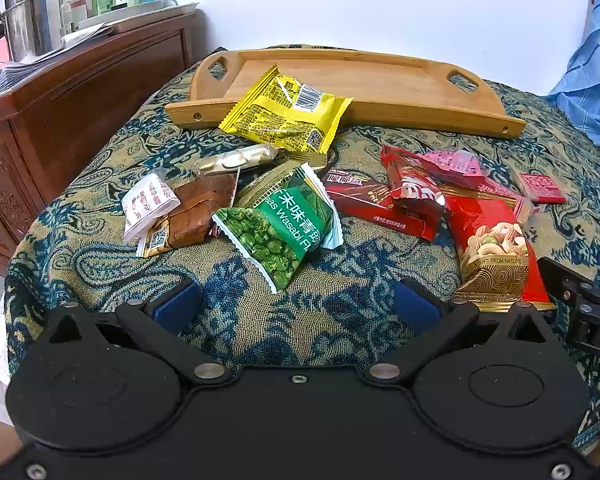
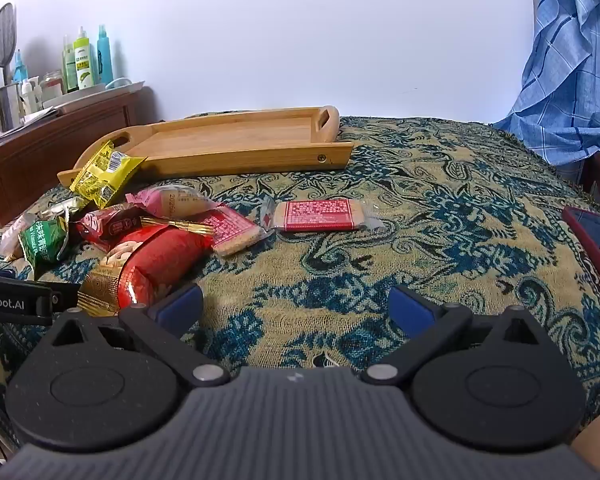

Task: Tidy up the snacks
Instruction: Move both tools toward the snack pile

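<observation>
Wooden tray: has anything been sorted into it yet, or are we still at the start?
Nothing looks done: the wooden tray holds nothing inside; only the yellow snack packet leans over its front rim. Nothing is in hand: the left gripper and right gripper are open. Left: the green wasabi pea bag, red nut bag and the rest on the patterned cloth.

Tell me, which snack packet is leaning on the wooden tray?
The yellow packet. Its top edge rests over the wooden tray rim; all other snacks lie flat on the patterned cloth.
</observation>
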A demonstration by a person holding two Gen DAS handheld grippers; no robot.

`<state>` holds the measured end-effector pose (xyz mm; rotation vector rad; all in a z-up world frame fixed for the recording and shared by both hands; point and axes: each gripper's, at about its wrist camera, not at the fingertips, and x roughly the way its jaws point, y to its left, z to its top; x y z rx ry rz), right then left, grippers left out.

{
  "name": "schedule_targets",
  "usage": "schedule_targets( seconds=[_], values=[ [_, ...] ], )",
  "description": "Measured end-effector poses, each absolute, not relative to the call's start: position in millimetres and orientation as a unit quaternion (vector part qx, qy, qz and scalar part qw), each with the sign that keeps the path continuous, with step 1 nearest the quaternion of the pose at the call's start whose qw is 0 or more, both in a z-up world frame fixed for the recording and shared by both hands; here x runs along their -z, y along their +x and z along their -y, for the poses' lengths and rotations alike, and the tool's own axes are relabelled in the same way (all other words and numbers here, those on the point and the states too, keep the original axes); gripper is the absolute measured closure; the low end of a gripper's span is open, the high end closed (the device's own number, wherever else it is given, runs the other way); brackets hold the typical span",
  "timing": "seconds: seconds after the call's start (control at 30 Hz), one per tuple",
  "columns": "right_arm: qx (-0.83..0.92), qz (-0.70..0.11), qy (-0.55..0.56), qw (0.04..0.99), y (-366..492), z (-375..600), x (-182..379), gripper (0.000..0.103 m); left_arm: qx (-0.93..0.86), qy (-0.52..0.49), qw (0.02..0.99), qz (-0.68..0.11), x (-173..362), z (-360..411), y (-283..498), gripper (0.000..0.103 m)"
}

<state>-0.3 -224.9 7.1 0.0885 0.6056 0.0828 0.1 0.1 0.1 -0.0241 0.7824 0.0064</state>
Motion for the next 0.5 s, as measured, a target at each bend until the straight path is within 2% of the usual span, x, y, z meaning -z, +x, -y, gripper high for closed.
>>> schedule_targets(
  seconds=[0.5],
  values=[
    [-0.039, -0.304, 0.023, 0.951, 1.7, 221.5, -1.6, 0.0, -0.008, -0.007, 0.93, -0.367, 1.8, -0.1, -4.9, 0.0]
  ],
)
